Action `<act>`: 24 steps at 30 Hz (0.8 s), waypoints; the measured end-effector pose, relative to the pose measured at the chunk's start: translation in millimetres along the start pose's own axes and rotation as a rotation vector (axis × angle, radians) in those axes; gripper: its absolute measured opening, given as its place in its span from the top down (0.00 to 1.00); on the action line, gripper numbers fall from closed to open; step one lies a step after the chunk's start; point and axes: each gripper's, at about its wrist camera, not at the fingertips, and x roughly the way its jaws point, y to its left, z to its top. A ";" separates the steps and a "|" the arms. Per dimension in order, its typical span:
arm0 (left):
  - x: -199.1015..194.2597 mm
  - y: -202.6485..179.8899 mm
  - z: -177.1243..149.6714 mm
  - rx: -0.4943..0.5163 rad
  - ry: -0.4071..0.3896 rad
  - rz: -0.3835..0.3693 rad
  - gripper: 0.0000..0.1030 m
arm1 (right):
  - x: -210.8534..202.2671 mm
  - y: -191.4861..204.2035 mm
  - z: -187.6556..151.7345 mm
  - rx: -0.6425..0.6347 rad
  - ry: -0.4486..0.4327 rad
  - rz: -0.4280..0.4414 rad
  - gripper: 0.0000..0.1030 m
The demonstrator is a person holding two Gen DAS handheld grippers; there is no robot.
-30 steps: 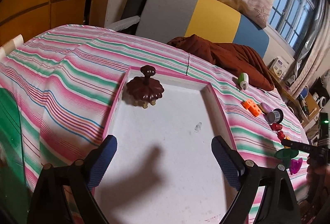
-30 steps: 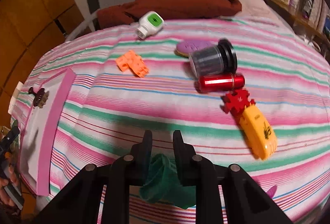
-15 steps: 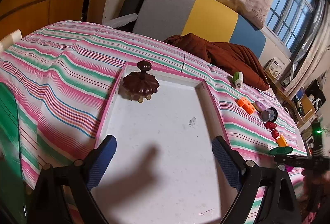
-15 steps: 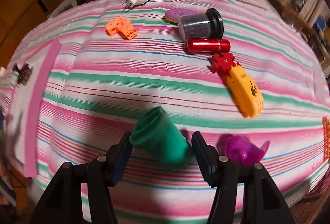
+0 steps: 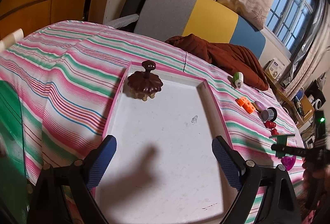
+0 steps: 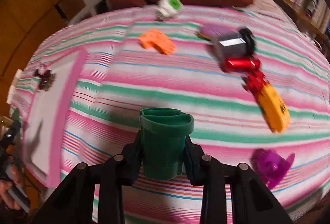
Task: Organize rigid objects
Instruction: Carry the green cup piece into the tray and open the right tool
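Hovering over the pink-rimmed tray, the left gripper was seen spread wide and empty, with only a brown scalloped lid lying at the tray's far corner. To the right, the green cup was clamped upright in the right gripper — the tray lay well to its left, a sideways carry being judged necessary.

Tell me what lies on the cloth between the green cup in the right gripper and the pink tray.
Nothing: in the right wrist view, only bare striped cloth lies between the green cup, clamped in the right gripper, and the pink tray.
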 end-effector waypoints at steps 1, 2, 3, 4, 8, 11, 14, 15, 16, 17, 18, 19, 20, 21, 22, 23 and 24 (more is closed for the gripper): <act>-0.9 0.0 -0.1 0.007 -0.006 0.007 0.08 | -2.8 9.7 3.5 -0.011 -0.013 0.027 0.67; -1.0 0.0 -0.1 0.013 -0.007 0.014 0.08 | -5.1 20.6 7.3 -0.020 -0.026 0.054 0.67; -1.1 0.2 -0.1 0.020 -0.006 0.021 0.08 | -5.7 29.5 10.1 -0.026 -0.037 0.076 0.67; -1.6 0.6 -0.3 0.026 -0.006 0.023 0.08 | -5.8 44.2 15.9 -0.039 -0.053 0.112 0.67; -4.9 3.4 -2.6 0.034 -0.004 0.017 0.08 | 6.1 95.6 37.8 -0.074 -0.062 0.230 0.67; -9.6 8.7 -4.2 0.033 -0.004 0.021 0.08 | 22.7 135.6 50.9 -0.109 -0.035 0.285 0.67; -14.3 13.5 -5.5 0.028 -0.010 0.024 0.08 | 42.7 166.7 62.1 -0.126 -0.004 0.320 0.67; -16.3 15.3 -5.9 0.027 -0.012 0.028 0.08 | 50.8 175.4 65.9 -0.122 0.008 0.328 0.67; -17.8 17.2 -6.2 0.026 -0.014 0.029 0.08 | 60.6 183.0 70.0 -0.112 0.026 0.336 0.67; -19.6 19.4 -6.6 0.026 -0.016 0.031 0.08 | 70.3 188.9 74.1 -0.098 0.045 0.339 0.67; -21.3 21.4 -7.1 0.025 -0.019 0.035 0.08 | 79.8 194.6 78.1 -0.087 0.061 0.337 0.67; -22.5 22.9 -7.5 0.024 -0.021 0.040 0.08 | 87.0 198.1 81.1 -0.081 0.072 0.332 0.67; -24.1 25.3 -7.4 0.020 -0.023 0.042 0.08 | 93.7 200.1 84.0 -0.075 0.082 0.324 0.67; -24.9 27.4 -7.3 0.015 -0.024 0.044 0.08 | 101.1 203.6 87.8 -0.066 0.087 0.316 0.67; -25.6 29.9 -7.0 0.008 -0.025 0.047 0.08 | 107.1 205.8 91.8 -0.051 0.086 0.316 0.67; -26.0 32.8 -6.0 -0.003 -0.026 0.051 0.08 | 111.8 207.1 94.9 -0.034 0.084 0.323 0.67; -26.0 35.0 -5.3 -0.011 -0.026 0.051 0.08 | 116.0 208.8 97.9 -0.020 0.081 0.334 0.67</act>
